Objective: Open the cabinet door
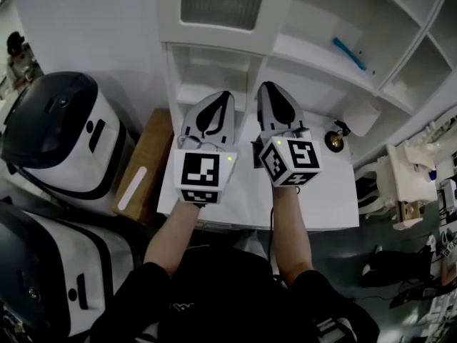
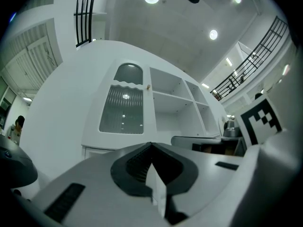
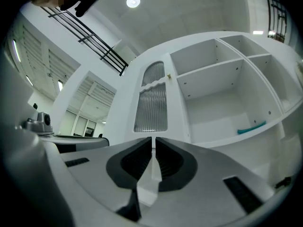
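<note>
The white cabinet has a door with a ribbed glass pane (image 1: 218, 2) at its upper left; the door (image 2: 122, 109) lies flush with the cabinet front. A small knob (image 2: 148, 86) sits on its right edge, also visible as the knob (image 3: 168, 75) in the right gripper view. My left gripper (image 1: 223, 93) and right gripper (image 1: 268, 84) hover side by side over the white counter (image 1: 328, 206), pointing at the cabinet and well below the door. The left gripper (image 2: 151, 144) is shut on nothing. The right gripper (image 3: 154, 139) is shut too, with only a thin slit and nothing in it.
Open shelves (image 3: 222, 93) fill the cabinet to the door's right, and a teal object (image 3: 251, 126) lies on one. Two black-and-white appliances (image 1: 57, 141) stand at the left beside a wooden board (image 1: 146, 163). A small brass bell (image 1: 333, 140) sits on the counter at the right.
</note>
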Motion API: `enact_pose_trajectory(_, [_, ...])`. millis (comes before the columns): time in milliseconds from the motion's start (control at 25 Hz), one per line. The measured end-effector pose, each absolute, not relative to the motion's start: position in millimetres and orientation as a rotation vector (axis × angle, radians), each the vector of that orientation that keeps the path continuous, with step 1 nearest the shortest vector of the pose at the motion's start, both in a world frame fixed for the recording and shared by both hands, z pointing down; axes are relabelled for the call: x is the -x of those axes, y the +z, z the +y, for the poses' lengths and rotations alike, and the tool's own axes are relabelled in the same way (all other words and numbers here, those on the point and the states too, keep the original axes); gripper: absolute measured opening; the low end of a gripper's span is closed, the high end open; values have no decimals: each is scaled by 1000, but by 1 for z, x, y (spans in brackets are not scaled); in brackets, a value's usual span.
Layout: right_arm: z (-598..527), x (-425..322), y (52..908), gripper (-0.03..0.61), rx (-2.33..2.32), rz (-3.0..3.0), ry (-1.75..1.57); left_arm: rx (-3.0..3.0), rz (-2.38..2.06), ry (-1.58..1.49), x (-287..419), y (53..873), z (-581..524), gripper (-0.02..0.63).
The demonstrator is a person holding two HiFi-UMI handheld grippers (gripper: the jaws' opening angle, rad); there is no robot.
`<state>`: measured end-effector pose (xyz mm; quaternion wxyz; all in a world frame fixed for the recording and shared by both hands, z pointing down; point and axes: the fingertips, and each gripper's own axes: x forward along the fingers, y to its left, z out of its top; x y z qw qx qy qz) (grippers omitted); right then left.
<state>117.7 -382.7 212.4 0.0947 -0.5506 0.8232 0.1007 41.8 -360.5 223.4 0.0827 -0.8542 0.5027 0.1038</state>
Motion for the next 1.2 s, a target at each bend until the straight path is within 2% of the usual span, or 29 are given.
enact_pose_trajectory(80, [-394,-119,211,39,1595,2458,291,2554,1514,317,-48,223,-370,5])
enact_pose_trajectory(160, [-405,-118,209,99,1543,2489,278,2552,1523,320,-55,222,-381,5])
enact_pose_trajectory(520, [-482,-160,185,126,1495,2545,334,2531,1559,282,-97,219,-442,5])
enact_pose_trajectory(1200, [-530,-172,166,181,1399,2547,335,2533,1587,261,-111,224,-489,5])
